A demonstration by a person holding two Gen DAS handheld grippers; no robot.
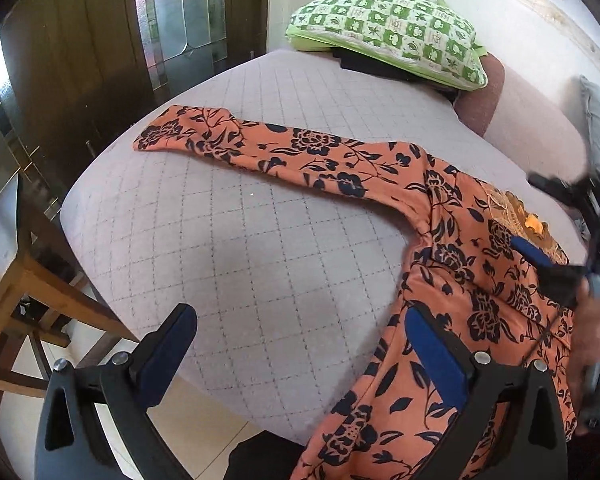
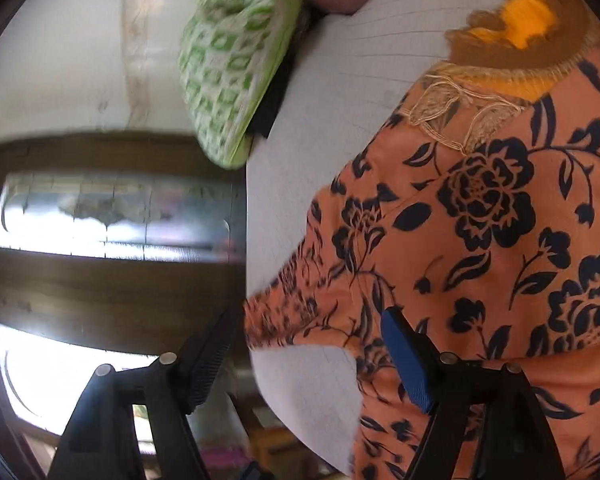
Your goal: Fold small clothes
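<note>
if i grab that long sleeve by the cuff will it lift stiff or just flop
Probably flops: the sleeve of the orange floral top lies thin and flat on the quilted mattress, creased at the armpit. It likely drags the body along, being light.

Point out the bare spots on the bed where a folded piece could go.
Free: the quilted mattress between the outstretched sleeve and the near edge; also between sleeve and green pillow. Crowded: the right side, under the orange floral garment.
</note>
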